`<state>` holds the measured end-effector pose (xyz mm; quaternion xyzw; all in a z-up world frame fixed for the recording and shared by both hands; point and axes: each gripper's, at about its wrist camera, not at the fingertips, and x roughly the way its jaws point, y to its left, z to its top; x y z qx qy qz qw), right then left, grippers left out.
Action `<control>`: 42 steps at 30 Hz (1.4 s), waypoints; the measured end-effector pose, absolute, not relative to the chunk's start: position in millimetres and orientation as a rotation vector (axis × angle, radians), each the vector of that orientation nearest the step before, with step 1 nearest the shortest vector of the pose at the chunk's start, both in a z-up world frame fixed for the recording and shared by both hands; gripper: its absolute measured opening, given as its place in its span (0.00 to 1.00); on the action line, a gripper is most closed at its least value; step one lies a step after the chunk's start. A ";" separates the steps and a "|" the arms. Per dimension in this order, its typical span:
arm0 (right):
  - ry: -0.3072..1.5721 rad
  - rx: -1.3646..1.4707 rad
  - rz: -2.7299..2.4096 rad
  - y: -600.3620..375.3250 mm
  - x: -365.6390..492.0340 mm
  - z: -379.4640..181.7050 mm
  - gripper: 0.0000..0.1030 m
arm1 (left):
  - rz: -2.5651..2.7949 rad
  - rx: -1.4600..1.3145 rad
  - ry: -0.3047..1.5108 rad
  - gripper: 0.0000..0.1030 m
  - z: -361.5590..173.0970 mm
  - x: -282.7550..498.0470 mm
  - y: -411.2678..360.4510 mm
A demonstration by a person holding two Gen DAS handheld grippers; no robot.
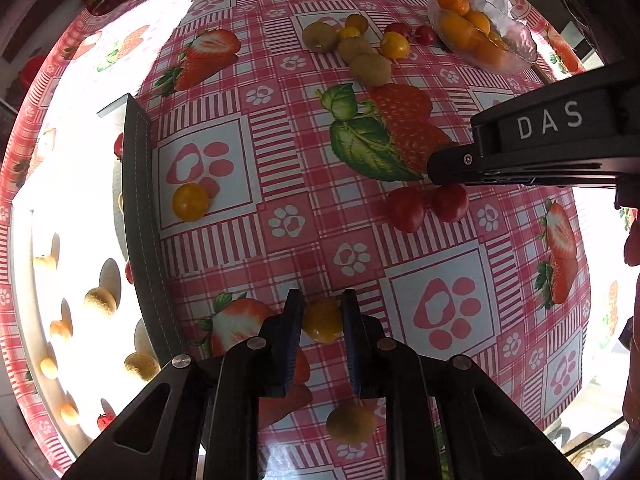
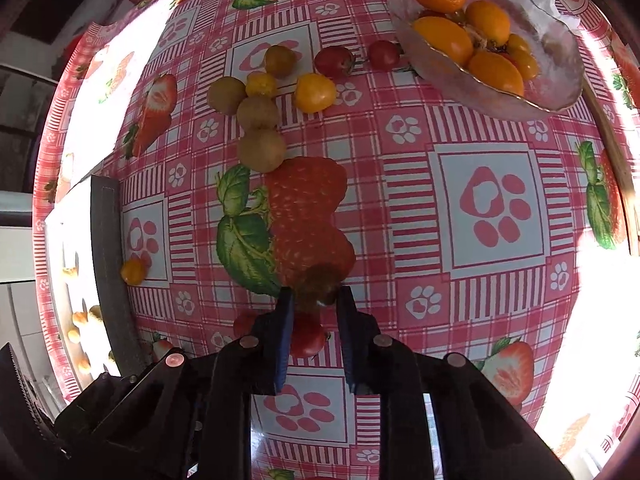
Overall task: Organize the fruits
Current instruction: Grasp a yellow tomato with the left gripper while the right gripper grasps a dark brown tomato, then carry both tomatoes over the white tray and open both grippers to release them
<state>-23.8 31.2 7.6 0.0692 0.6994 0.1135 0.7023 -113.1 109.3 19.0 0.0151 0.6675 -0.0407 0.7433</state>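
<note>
Yellow fruit (image 1: 322, 325) sits between the blue pads of my left hand-held gripper (image 1: 321, 308), jaws closed in on its sides, above the pink checked worktop (image 1: 280, 152). My right hand-held gripper (image 2: 316, 300) has its jaws narrowed on a brown kiwi (image 2: 320, 284) at the fingertips, with a red tomato (image 2: 306, 336) on the cloth below. Farther off lie more kiwis (image 2: 262, 148), yellow and red fruits, and a glass bowl (image 2: 560, 84) of orange fruit; a grey-edged tray (image 1: 138, 200) stands at left.

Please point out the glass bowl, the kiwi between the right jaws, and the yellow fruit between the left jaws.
glass bowl (image 2: 556, 98), right wrist view, near rim.
kiwi (image 2: 320, 286), right wrist view, centre.
yellow fruit (image 1: 322, 320), left wrist view, centre.
</note>
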 end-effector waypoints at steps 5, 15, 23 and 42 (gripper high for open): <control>1.543 0.180 0.265 19.9 -30.8 16.3 0.23 | -0.130 -0.088 1.471 0.21 24.5 -113.3 124.6; 1.551 0.215 0.287 -1.4 -51.9 29.4 0.23 | -0.160 -0.162 1.452 0.21 49.0 -133.5 151.9; 1.549 0.210 0.308 11.1 -57.3 39.5 0.23 | -0.137 -0.182 1.412 0.21 72.8 -142.5 176.6; 1.537 0.057 0.503 125.9 -67.8 58.6 0.23 | 0.129 -0.265 1.351 0.21 76.8 -172.9 284.8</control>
